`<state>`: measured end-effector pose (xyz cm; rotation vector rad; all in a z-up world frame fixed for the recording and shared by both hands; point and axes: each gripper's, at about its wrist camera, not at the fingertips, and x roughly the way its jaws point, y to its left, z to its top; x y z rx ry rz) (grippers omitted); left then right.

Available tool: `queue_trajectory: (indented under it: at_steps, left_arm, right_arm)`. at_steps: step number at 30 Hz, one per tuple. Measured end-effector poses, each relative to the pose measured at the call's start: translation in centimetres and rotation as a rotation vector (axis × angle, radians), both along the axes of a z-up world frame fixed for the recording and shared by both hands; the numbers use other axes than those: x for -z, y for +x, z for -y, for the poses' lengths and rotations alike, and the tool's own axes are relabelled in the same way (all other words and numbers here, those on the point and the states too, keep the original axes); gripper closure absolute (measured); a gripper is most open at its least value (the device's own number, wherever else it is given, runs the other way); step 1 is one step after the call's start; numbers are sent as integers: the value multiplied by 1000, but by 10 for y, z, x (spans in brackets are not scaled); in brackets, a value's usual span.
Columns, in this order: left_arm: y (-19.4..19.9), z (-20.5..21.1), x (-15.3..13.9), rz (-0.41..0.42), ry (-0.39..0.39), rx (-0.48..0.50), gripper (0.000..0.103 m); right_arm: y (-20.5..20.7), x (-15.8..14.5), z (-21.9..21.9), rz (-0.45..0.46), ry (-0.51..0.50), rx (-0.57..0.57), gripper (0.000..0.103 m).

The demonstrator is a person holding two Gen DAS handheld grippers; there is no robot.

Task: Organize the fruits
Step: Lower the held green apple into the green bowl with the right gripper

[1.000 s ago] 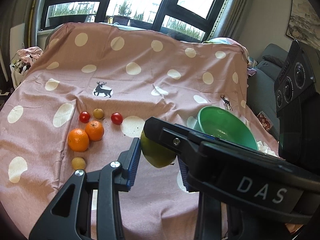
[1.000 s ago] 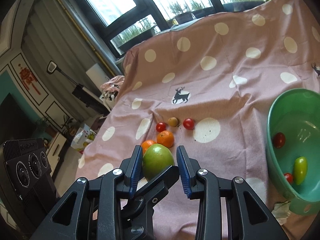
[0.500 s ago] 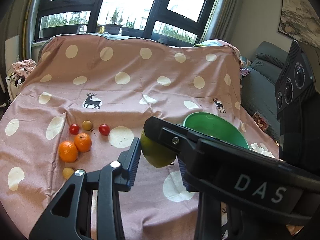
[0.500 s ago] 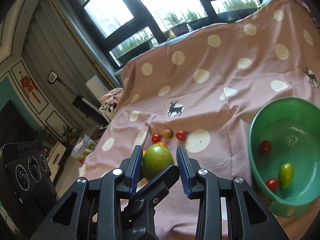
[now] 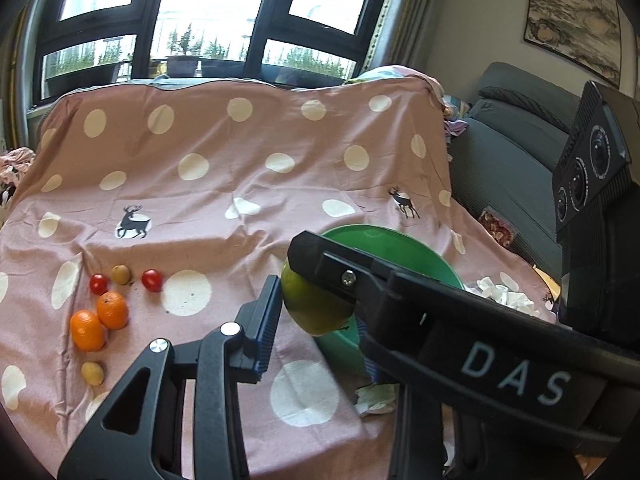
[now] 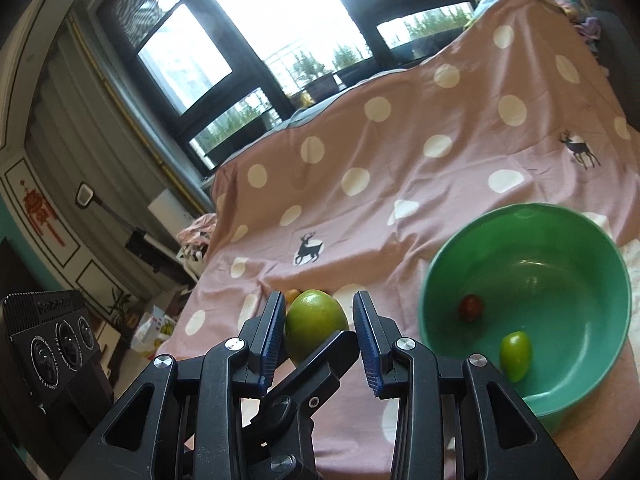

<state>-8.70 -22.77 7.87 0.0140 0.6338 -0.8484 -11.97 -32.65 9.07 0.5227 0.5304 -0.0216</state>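
A green fruit hangs above the pink dotted cloth, gripped from two sides. My left gripper has its left pad against the fruit. The right gripper's finger crosses over its top. In the right wrist view the green fruit sits between the pads of my right gripper. The left pad touches it, and the left gripper's finger lies by the right pad. The green bowl stands close on the right, holding a red tomato and a small green fruit.
Two oranges, two red tomatoes and two small yellowish fruits lie on the cloth at the left. Crumpled tissues lie beside the bowl. A grey sofa borders the right side.
Both grippers have carried the green fruit rightwards together. The bowl is nearer and larger in the right wrist view; the loose fruits have slid to the left.
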Motion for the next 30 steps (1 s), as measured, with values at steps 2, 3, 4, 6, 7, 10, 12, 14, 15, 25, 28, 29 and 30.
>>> queue_trajectory:
  at_steps: [2,3,4,6,7,10,12,14,15,25,28,29,30]
  left_arm:
    - [0,8,1,0,3,21,68]
    - [0,14,2,-3,6,36,68]
    - [0,18,3,-8,8,47,68]
    - [0,27,5,-16,11,66,68]
    - [0,30,6,-17,12,72,68]
    - [-1,41,7,-18,18,98,68]
    - [-1,48,9,-24,24,117,68]
    - [-2,53,11,-28,29,131,68]
    - [-2,55,12,-31,31,137,68]
    - [-4,84,21,-69,51,222,68]
    - [-4,92,24,-85,60,243,68]
    - [-4,95,26,-90,63,249,68]
    - [-5,97,27,-93,65,254,68]
  right_arm:
    - [-4,0,7,1,6,28,64]
    - [-5,1,11,0,9,40,64]
    - [-7,2,14,-1,13,53,64]
    - [-9,4,22,-10,21,81,64]
    - [-10,4,25,-14,24,92,64]
    - [-13,7,35,-16,34,119,64]
    - [-16,8,41,-18,42,139,64]
    - [-19,9,47,-22,50,157,64]
    - [-20,10,49,-23,54,165,64]
    - [-32,19,70,-59,68,247,64]
    - [-36,23,79,-69,86,274,64]
    - [-37,24,81,-75,89,283,64]
    - [-38,25,83,-82,92,292,64]
